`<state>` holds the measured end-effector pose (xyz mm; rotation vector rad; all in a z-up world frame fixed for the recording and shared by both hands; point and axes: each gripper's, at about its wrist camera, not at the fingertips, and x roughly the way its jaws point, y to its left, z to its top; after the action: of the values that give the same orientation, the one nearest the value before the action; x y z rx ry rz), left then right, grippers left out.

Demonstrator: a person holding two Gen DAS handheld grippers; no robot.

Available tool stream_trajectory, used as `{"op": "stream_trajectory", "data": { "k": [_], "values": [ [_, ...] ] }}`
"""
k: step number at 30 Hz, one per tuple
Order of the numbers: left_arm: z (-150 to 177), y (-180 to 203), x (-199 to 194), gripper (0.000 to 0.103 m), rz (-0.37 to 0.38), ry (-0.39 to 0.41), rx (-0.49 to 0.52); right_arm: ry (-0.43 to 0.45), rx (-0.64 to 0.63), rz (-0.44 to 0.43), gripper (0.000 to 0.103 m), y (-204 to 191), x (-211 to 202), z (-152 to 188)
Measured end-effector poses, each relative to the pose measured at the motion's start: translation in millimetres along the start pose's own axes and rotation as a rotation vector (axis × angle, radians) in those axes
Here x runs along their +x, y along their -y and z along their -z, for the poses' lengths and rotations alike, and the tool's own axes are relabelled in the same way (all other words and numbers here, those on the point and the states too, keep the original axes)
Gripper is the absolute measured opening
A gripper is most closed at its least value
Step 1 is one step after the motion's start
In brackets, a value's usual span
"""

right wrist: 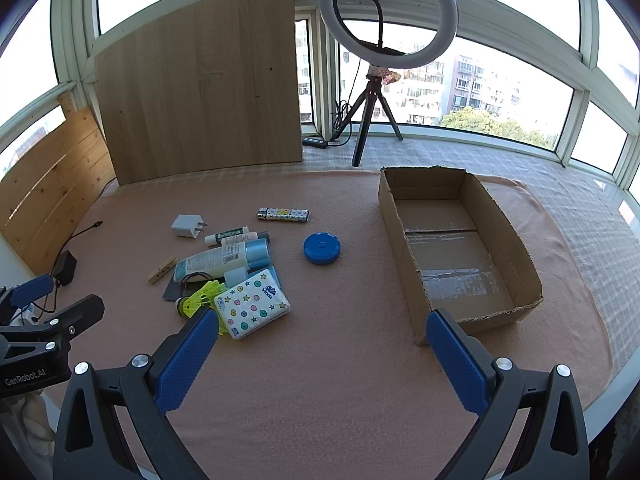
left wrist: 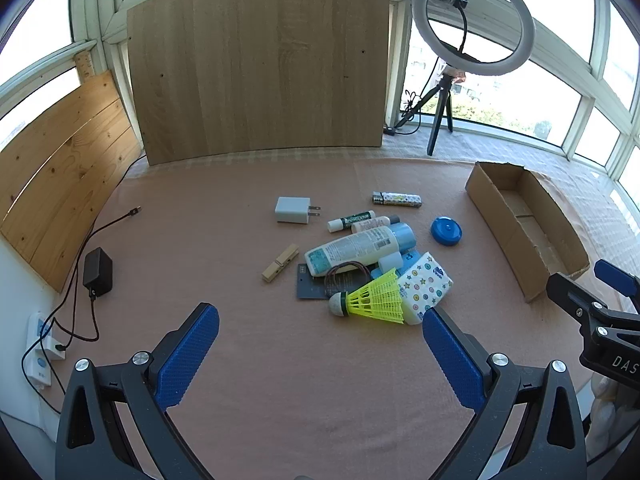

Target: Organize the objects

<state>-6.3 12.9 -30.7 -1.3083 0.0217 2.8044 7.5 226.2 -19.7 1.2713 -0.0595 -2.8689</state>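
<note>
Cardboard box (right wrist: 460,248) sits empty; the clutter pile (left wrist: 360,256) waits untouched on the desk, both claws spread wide, holding nothing.

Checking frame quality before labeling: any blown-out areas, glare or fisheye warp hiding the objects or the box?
Left wrist view: window panes blown out white, straight frames bow toward the edges, corners vignetted; the object pile stays sharp, shuttlecock evenly lit. Right wrist view: sky clipped, buildings readable; tape in the cardboard box glints mildly; tissue pack crisp.
</note>
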Motion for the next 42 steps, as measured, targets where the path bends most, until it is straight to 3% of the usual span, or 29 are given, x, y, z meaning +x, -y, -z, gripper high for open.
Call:
{"op": "stream_trajectory", "data": {
  "k": [42],
  "values": [
    [1.4, 2.3, 6.4, 0.103, 0.026, -0.007, 0.031, -0.022, 0.016, -0.004, 0.103, 1.2, 5.5, 2.9]
  ]
}}
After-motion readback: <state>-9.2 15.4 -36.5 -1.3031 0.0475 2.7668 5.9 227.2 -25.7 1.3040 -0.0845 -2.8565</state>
